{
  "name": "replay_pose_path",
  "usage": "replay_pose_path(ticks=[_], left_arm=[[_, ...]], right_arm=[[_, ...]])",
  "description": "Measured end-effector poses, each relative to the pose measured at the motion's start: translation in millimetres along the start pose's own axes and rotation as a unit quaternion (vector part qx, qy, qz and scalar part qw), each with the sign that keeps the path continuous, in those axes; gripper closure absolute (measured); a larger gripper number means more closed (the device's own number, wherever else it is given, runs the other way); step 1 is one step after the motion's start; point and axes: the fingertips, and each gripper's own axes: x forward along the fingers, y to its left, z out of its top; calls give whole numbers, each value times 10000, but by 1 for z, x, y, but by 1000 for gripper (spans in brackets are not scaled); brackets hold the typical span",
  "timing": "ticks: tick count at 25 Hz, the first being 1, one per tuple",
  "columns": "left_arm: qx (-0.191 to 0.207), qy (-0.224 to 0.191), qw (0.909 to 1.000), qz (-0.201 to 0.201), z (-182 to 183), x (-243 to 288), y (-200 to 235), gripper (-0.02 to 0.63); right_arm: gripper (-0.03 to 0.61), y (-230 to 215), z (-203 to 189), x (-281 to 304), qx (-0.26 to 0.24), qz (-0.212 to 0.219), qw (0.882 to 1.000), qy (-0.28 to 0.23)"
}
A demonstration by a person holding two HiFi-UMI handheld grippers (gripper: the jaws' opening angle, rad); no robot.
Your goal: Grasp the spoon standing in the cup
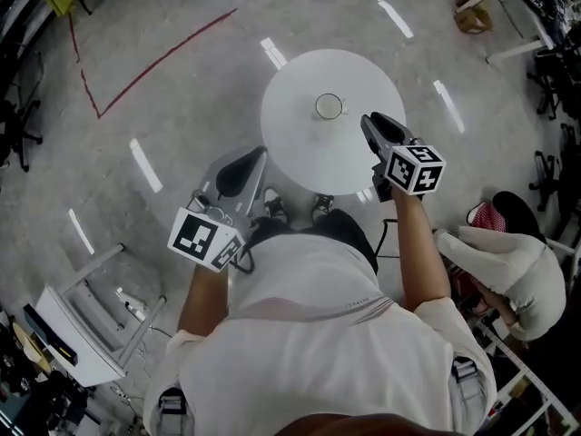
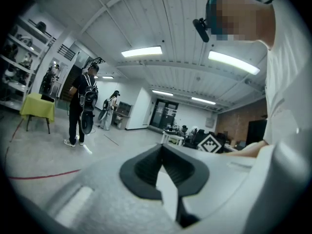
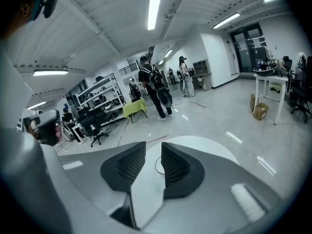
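Note:
A small white cup (image 1: 329, 106) stands near the middle of a round white table (image 1: 300, 148). The spoon in it is too small to make out. My right gripper (image 1: 372, 125) hovers over the table's right side, just right of the cup, with its jaws apart. In the right gripper view a thin arc of the cup (image 3: 157, 165) shows in the gap of the right gripper (image 3: 153, 147). My left gripper (image 1: 257, 159) is held off the table's left edge over the floor. In the left gripper view the left gripper (image 2: 162, 147) has its tips meeting, holding nothing.
A white chair frame (image 1: 82, 321) stands at the lower left and a white bundled shape (image 1: 508, 262) at the right. Red tape (image 1: 154, 62) marks the floor at the upper left. White tables (image 1: 508, 16) are at the far right. People (image 2: 80, 111) stand in the distance.

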Motion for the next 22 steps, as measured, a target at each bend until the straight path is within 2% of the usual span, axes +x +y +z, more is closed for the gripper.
replay_pose_path(ticks=[5,11,15,20,22], left_arm=[[-126,114,9988,469,-10,5,1,614],[-259,150,9954,915,-23,12,10,613],[-381,159,9927,1135,-35,17,20,614],[-410,152,9906,1294,-35,18,21,613],[-422,157,9900,1340,-35,16,23,612]], right_arm=[[471,-44,-32,60,226,95,9973,691],[471,-82,-60,117,411,132,9921,1177],[471,-91,-76,149,464,214,9872,1509],[472,-87,-86,163,560,466,9832,1676],[499,-87,-85,165,442,465,9839,1670]])
